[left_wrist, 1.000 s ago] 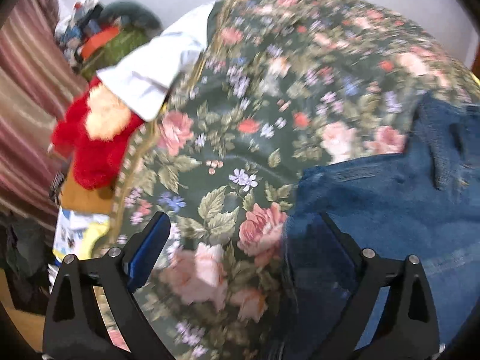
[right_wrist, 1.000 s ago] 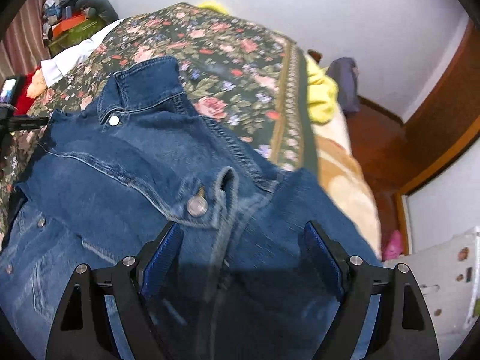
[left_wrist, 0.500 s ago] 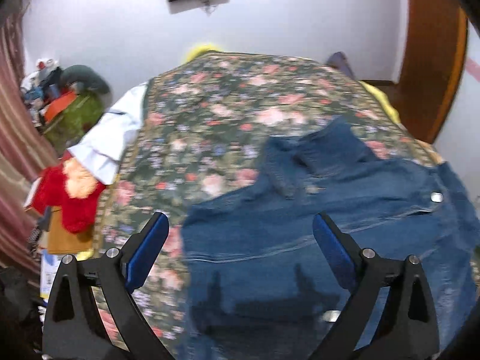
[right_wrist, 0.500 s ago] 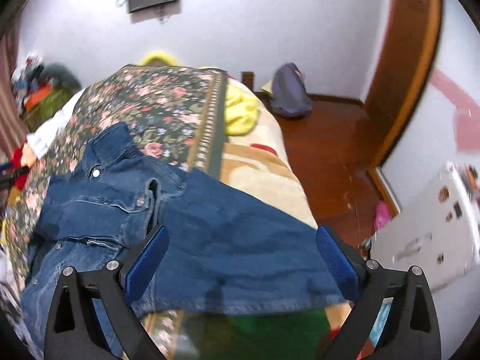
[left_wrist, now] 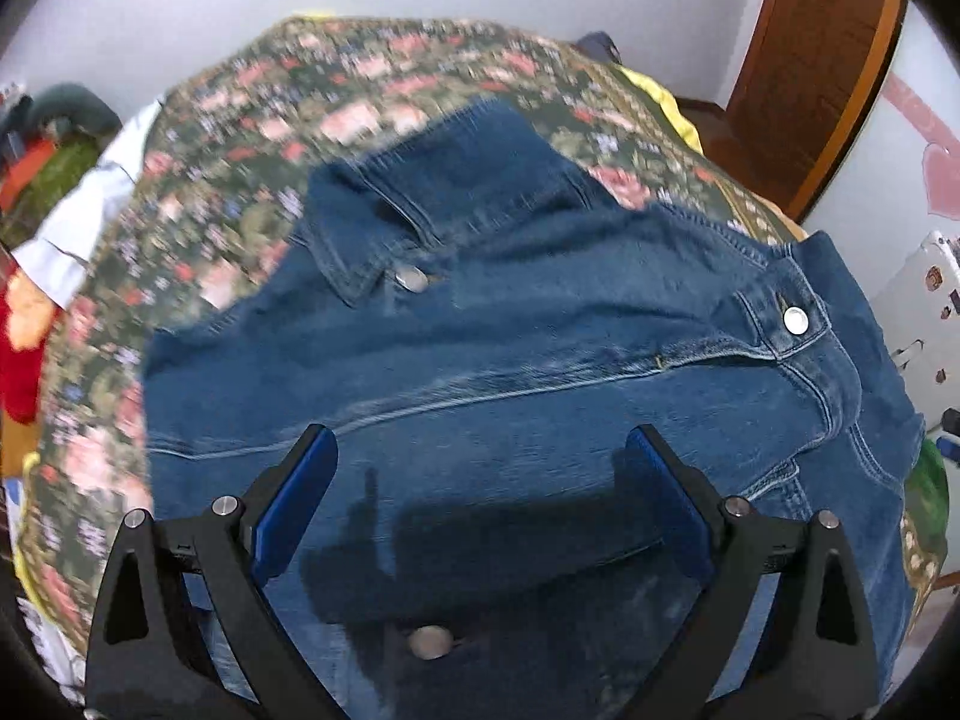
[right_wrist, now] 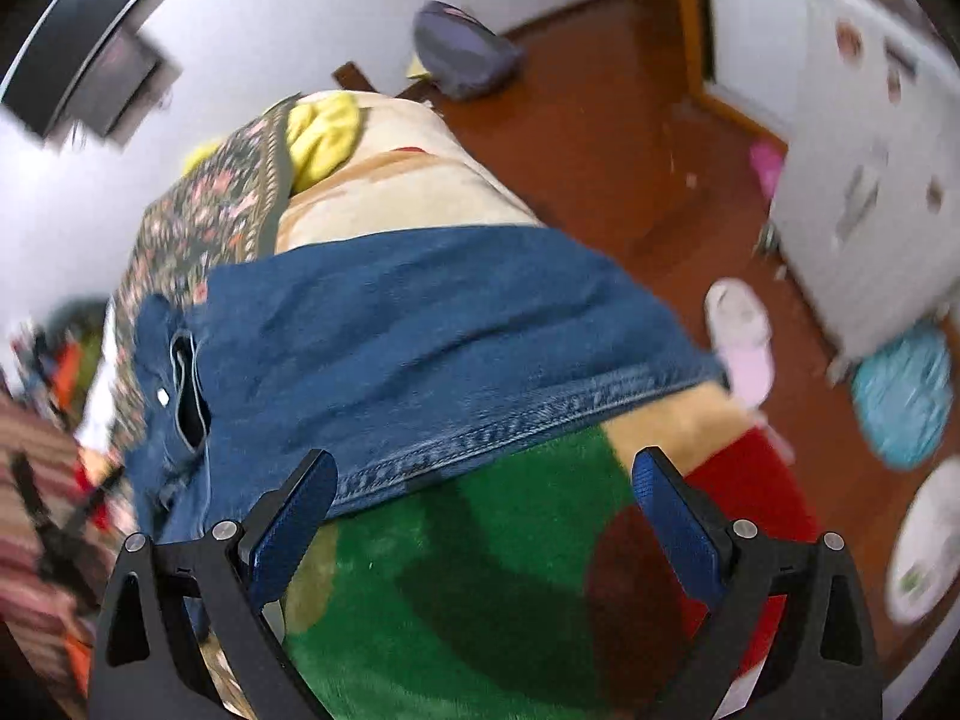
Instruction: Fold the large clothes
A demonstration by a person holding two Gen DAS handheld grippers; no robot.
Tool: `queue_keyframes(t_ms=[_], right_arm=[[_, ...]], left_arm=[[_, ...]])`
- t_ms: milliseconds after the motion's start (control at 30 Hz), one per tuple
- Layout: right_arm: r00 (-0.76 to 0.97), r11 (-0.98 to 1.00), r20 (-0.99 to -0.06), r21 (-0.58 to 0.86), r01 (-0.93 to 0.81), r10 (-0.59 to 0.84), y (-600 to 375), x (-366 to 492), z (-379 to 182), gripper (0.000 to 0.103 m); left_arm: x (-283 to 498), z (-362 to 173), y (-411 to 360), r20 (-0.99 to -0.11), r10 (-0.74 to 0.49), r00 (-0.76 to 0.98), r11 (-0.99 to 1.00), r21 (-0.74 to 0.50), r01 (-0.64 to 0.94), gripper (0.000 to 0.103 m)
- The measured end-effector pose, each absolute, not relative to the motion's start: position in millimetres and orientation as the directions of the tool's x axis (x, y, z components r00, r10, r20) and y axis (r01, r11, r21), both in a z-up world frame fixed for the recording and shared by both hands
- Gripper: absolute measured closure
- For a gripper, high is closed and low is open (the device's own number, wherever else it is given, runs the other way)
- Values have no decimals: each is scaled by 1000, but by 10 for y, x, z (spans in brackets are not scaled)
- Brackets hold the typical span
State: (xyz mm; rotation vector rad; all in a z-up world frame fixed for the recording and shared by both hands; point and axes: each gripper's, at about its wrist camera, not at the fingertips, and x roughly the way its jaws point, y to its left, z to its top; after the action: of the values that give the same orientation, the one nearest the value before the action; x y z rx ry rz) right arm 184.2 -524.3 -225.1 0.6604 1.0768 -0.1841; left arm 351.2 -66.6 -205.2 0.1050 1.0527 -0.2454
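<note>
While the denim jacket (left_wrist: 540,372) lies spread over the floral bedspread (left_wrist: 252,180) of the bed, its collar (left_wrist: 456,180) points toward the far wall and its metal buttons (left_wrist: 795,320) face up. One sleeve (right_wrist: 432,324) of the jacket reaches off the bedspread's edge and rests across the plush blanket (right_wrist: 480,588), its stitched cuff hem lying on the green patch of that blanket.

The left claw (left_wrist: 480,516) hangs above the jacket's front with its blue pads (left_wrist: 294,504) spread wide; nothing is between them, and whether they touch the cloth cannot be told. The right claw (right_wrist: 483,522) is likewise wide apart and empty, its jaws having just been opening, with the sleeve's hem just beyond its left pad (right_wrist: 294,528) and the green and red plush beneath.

Beside the jacket's sleeve, past the bed's edge, a pale slipper (right_wrist: 741,336) sits on the wooden floor (right_wrist: 600,138). Farther from the jacket, a grey bag (right_wrist: 462,51) lies by the wall, a yellow cloth (right_wrist: 324,132) is bunched at the bedspread's border, and a white cabinet (right_wrist: 864,138) stands across the floor.
</note>
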Motion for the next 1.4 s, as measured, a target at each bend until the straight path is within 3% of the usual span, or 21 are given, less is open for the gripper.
queue_keyframes(t_ms=[133, 233, 300, 333, 400, 467, 667, 867, 1167, 1400], right_arm=[[458, 728, -856, 472, 497, 242, -5386, 1948, -2526, 5], [460, 716, -856, 474, 512, 237, -5418, 2057, -2634, 11], [459, 713, -859, 467, 523, 226, -5430, 2125, -2685, 22], [457, 714, -863, 459, 529, 215, -5435, 2164, -2707, 34], [466, 700, -857, 471, 537, 219, -5469, 2229, -2737, 46], [490, 684, -844, 489, 541, 217, -5503, 2267, -2706, 65], [546, 733, -824, 464, 497, 151, -5425, 2380, -2371, 84], [641, 805, -761, 443, 394, 105, -5180, 2495, -1722, 88], [782, 898, -578, 437, 57, 231, -4151, 2849, -491, 89], [712, 892, -576, 423, -160, 401, -2873, 3297, -381, 89]], left_arm=[[3574, -2219, -797, -889, -154, 432, 966, -44, 255, 5], [3580, -2302, -853, -893, -147, 425, 964, -34, 262, 5], [3576, -2353, -858, -898, -146, 416, 965, -36, 261, 5], [3574, -2366, -847, -899, -150, 412, 964, -41, 261, 5], [3578, -2365, -826, -898, -160, 410, 965, -55, 258, 5], [3572, -2344, -817, -897, -162, 412, 965, -56, 257, 5], [3514, -2230, -824, -882, -137, 450, 964, -13, 267, 5], [3384, -1991, -678, -851, -147, 503, 965, -13, 261, 5], [3114, -1580, -215, -778, -95, 622, 981, 34, 193, 5], [2864, -1474, 291, -750, -44, 660, 992, 43, 116, 5]])
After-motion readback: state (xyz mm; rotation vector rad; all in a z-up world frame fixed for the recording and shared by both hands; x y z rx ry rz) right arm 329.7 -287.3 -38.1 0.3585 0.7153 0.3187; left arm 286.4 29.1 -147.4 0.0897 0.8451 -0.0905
